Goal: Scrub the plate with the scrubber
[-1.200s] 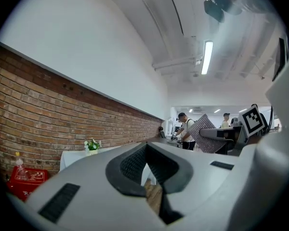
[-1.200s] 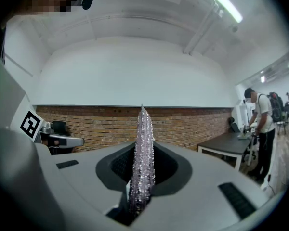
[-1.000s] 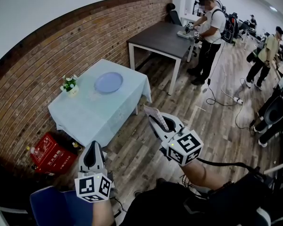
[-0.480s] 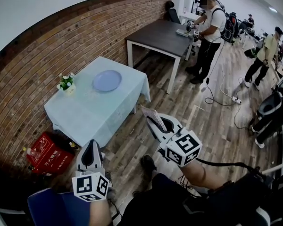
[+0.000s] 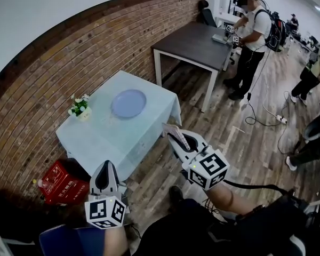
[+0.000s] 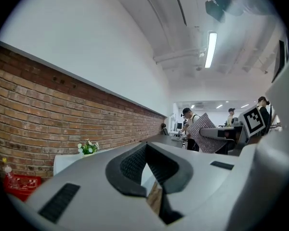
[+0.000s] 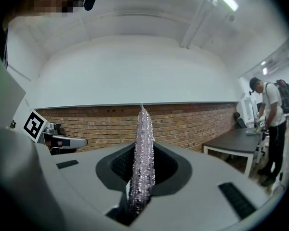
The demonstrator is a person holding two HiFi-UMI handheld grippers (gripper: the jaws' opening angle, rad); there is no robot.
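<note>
A pale blue plate (image 5: 128,103) lies on the small table with a light tablecloth (image 5: 104,137) against the brick wall. My right gripper (image 5: 173,134) is shut on a glittery silver-pink scrubber (image 5: 177,134), seen edge-on in the right gripper view as a scrubber (image 7: 142,158) standing upright between the jaws. It hovers over the floor off the table's right corner. My left gripper (image 5: 106,170) is shut with nothing in it, near the table's front edge; in the left gripper view its jaws meet at the gripper (image 6: 145,159). Both grippers are apart from the plate.
A small pot of white flowers (image 5: 80,105) stands at the table's left end. A red crate (image 5: 62,183) sits on the floor by the table's near left. A dark table (image 5: 197,42) is further back, with a person (image 5: 252,39) standing at it. Cables and a power strip (image 5: 280,119) lie on the wooden floor.
The table and plate have come nearer and shifted right in the head view as both grippers moved toward them. The scrubber stays gripped; a foot shows below.
</note>
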